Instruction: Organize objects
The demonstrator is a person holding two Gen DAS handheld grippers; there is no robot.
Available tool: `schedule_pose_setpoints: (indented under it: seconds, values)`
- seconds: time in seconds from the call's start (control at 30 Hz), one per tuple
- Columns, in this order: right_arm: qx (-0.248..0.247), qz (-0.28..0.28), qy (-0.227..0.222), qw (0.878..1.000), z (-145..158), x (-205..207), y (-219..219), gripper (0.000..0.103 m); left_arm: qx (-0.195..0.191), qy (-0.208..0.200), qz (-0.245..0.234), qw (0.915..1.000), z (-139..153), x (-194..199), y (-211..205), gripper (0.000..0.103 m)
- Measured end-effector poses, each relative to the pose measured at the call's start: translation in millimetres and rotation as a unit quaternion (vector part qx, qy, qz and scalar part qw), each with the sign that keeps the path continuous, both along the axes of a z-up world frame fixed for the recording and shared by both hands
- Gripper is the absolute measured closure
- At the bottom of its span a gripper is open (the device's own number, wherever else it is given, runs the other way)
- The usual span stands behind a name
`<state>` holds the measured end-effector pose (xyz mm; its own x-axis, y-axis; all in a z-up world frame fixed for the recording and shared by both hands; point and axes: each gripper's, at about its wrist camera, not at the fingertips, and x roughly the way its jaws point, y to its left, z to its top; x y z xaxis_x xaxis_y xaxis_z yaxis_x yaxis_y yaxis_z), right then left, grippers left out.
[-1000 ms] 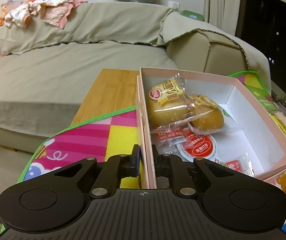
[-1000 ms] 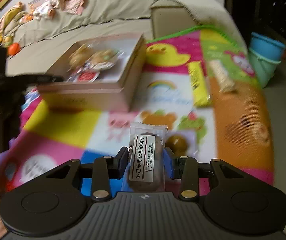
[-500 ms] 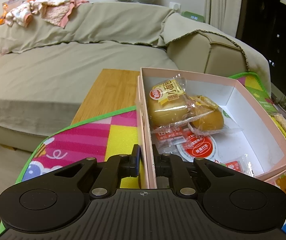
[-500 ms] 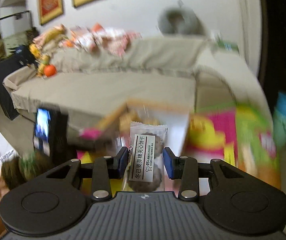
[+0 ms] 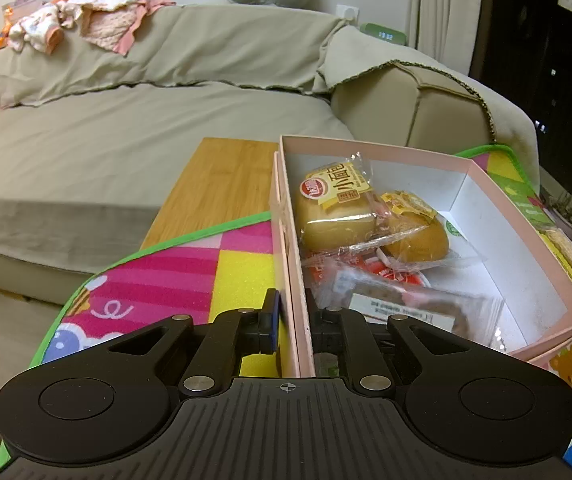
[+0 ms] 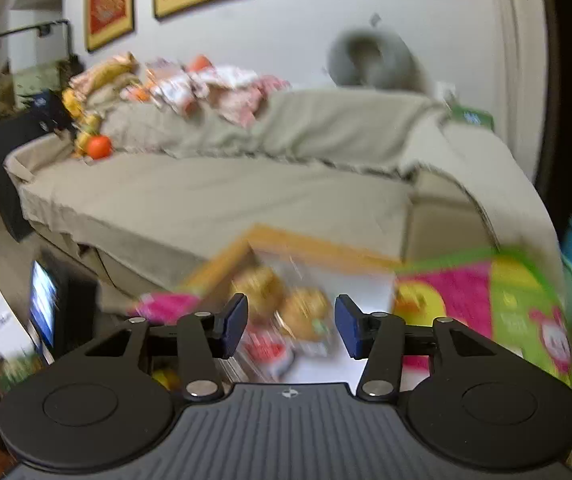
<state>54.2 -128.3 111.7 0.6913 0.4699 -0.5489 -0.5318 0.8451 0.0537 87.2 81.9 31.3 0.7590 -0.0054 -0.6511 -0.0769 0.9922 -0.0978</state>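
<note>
Left gripper clamped on near wall of pink box; right gripper opening, nothing between its jaws.
Inside box: biscuit packet at 6 o'clock, blurred; bread rolls at 11 o'clock. Underneath: play mat.

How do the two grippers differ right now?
The left gripper is shut on the pink box wall; the right gripper is opening with nothing between its pads. The left view is sharp, the right blurred. Both point toward the box.
</note>
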Motion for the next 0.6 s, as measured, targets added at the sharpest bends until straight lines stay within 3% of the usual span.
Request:
schedule_pose_setpoints:
  seconds: [0.17,0.4,0.6]
  values:
    - [-0.021,-0.032,0.042,0.998,-32.6,-12.2,-30.8,0.054,0.000,0.001,0.000,1.0000,-0.1,-0.1,0.0,0.090]
    - [-0.058,-0.098,0.057,0.992,-63.3,-35.2,-77.3,0.037,0.000,0.000,0.001,1.0000,-0.1,-0.2,0.1,0.090]
    - [-0.040,-0.140,0.108,0.983,-90.1,-44.4,-108.8,0.032,0.000,0.001,0.002,1.0000,-1.7,-0.6,0.0,0.090]
